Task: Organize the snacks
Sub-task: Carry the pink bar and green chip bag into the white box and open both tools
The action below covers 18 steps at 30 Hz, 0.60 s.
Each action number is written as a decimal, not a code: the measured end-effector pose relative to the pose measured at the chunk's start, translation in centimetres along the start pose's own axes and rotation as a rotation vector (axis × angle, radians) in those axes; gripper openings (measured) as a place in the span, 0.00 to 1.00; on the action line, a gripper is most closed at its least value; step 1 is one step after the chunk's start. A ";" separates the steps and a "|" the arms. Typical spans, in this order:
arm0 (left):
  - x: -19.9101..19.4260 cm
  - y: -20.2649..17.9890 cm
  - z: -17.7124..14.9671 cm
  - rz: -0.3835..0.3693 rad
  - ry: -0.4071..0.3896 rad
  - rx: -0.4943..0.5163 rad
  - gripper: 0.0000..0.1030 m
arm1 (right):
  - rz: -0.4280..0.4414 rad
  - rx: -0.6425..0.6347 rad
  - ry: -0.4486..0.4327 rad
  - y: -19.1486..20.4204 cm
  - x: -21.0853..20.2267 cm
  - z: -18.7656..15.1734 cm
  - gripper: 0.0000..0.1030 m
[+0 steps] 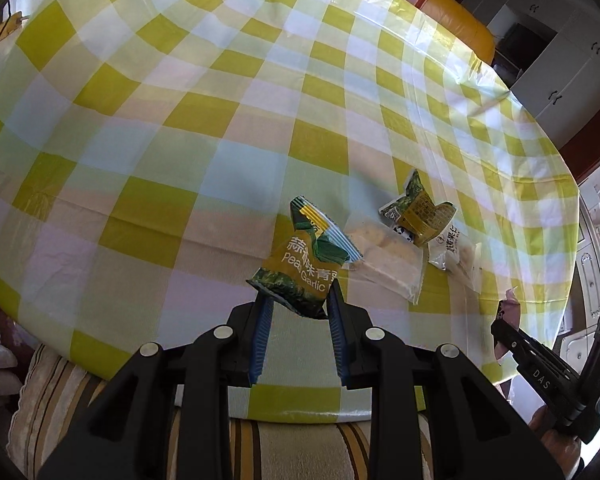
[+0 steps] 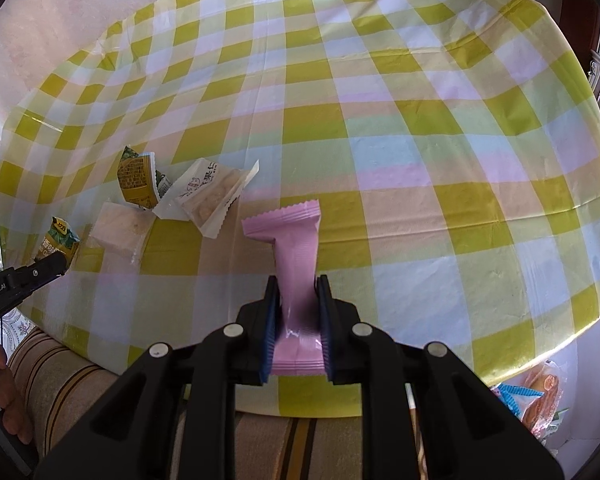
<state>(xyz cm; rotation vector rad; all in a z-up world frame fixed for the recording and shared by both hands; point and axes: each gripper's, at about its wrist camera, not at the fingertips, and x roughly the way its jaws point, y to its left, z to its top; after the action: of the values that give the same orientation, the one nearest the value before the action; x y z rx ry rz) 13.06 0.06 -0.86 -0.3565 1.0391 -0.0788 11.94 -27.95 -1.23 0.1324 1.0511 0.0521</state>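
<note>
My left gripper (image 1: 298,298) is shut on a green garlic-pea packet (image 1: 302,264) and holds it above the near edge of the checked table (image 1: 180,128). My right gripper (image 2: 298,286) is shut on a pink packet (image 2: 296,248) over the same edge. On the table lie a second green and yellow packet (image 1: 414,210), a clear packet of pale biscuits (image 1: 384,260) and a white packet (image 1: 454,250). The same pile shows in the right wrist view: the green and yellow packet (image 2: 138,178), the clear packet (image 2: 120,230), the white packet (image 2: 208,196).
A striped cushion (image 2: 60,384) lies below the table's near edge. A bag with more snacks (image 2: 536,396) sits off the table at the lower right. An orange seat (image 1: 458,20) and white cabinets (image 1: 556,60) stand beyond the far edge.
</note>
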 end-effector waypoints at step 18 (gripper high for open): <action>-0.1 -14.1 -5.2 -0.182 0.081 0.313 0.25 | 0.005 0.168 -0.051 -8.2 -5.2 -3.5 0.18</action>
<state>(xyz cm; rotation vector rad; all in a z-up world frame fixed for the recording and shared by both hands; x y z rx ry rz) 9.97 -14.51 1.46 -0.1631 1.0535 -0.4176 6.19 -36.32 0.42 0.2877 1.0032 -0.0349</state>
